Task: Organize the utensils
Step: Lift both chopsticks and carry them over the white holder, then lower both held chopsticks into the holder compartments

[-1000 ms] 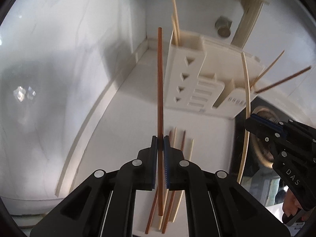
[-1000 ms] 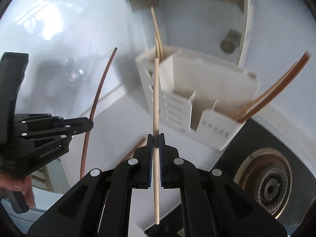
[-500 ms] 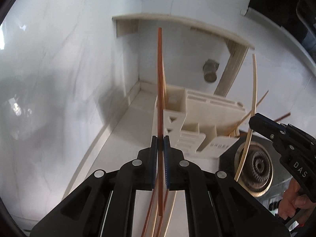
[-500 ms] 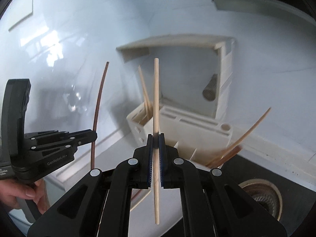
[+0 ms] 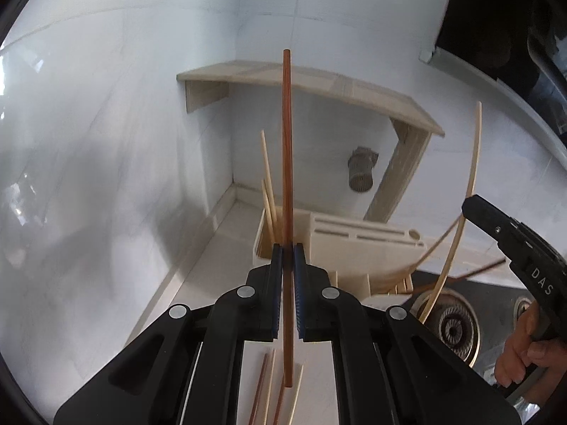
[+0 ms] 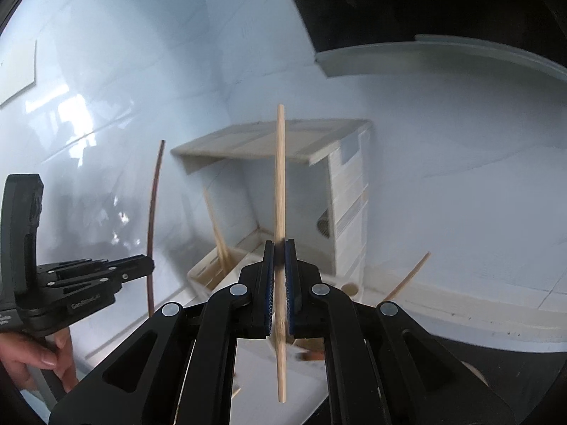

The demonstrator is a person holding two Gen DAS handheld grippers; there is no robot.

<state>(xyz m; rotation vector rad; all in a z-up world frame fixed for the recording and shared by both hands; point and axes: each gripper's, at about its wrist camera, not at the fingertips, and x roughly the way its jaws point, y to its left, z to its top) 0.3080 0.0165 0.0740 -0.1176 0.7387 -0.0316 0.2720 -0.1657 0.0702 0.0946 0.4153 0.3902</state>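
My left gripper [image 5: 287,248] is shut on a reddish-brown chopstick [image 5: 287,163], held upright above the left end compartment of the cream utensil holder [image 5: 354,244], where pale chopsticks [image 5: 267,191] stand. My right gripper [image 6: 280,244] is shut on a pale bamboo chopstick [image 6: 280,177], also upright. The right gripper shows in the left wrist view [image 5: 471,205] with its pale chopstick [image 5: 467,191] to the right of the holder. The left gripper shows in the right wrist view [image 6: 150,264] with the brown chopstick [image 6: 154,212]. The holder [image 6: 212,269] lies low behind my fingers there.
Several loose chopsticks [image 5: 273,386] lie on the white counter [image 5: 219,248] below my left gripper. More chopsticks [image 5: 443,237] lean from the holder's right end. A beige shelf [image 5: 319,81] hangs on the wall above. A black stove with a burner [image 5: 453,322] is at right.
Both grippers have risen and tilted up with their chopsticks, so the holder sits lower and farther in view and the shelf and wall fill more of it. Both grips are unchanged.
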